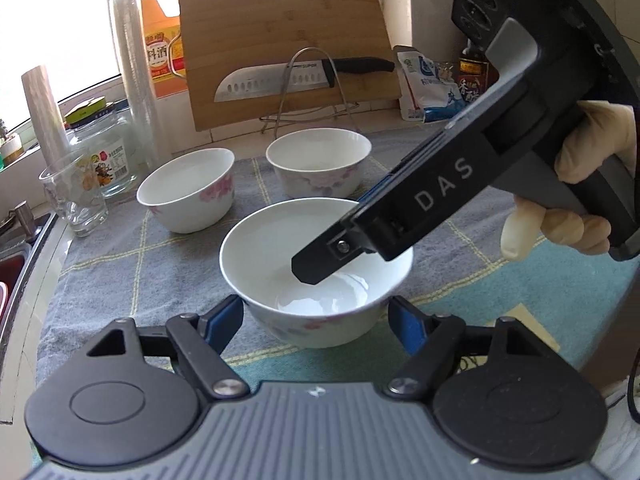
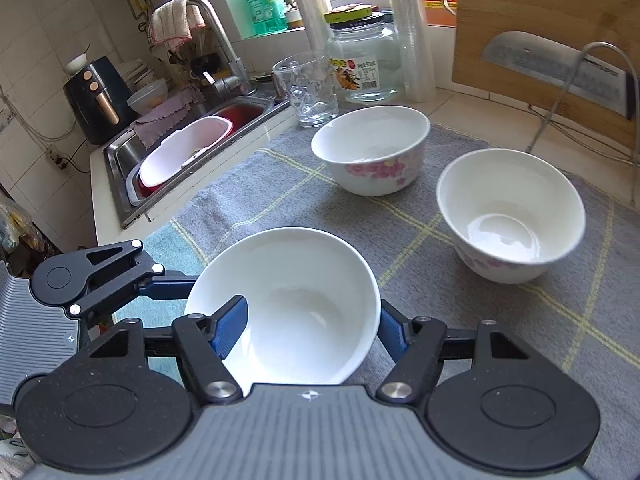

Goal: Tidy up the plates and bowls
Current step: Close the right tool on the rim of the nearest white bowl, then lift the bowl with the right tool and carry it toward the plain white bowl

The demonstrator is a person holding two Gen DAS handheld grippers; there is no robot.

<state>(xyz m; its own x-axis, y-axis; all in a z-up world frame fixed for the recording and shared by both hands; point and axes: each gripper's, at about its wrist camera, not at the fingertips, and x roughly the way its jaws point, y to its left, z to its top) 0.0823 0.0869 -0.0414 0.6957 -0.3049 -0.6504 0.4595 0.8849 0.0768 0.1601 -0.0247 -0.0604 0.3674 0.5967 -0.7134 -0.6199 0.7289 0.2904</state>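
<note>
Kitchen worktop (image 2: 120, 216) beside the sink carries a grey checked towel (image 1: 120, 248) with three flowered bowls. Nearest bowl (image 1: 316, 280) sits between the left tongs (image 1: 316, 320), whose blue pads press its outer sides. Right tongs (image 2: 308, 328), angled downward in a gloved hand (image 1: 576, 200), clamp the same bowl's wall, one finger inside, one outside. Two other bowls (image 2: 372, 148) stand beyond, apart.

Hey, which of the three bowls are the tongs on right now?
The nearest bowl, at the towel's front; both tongs grip it. The other two stand untouched behind.
</note>
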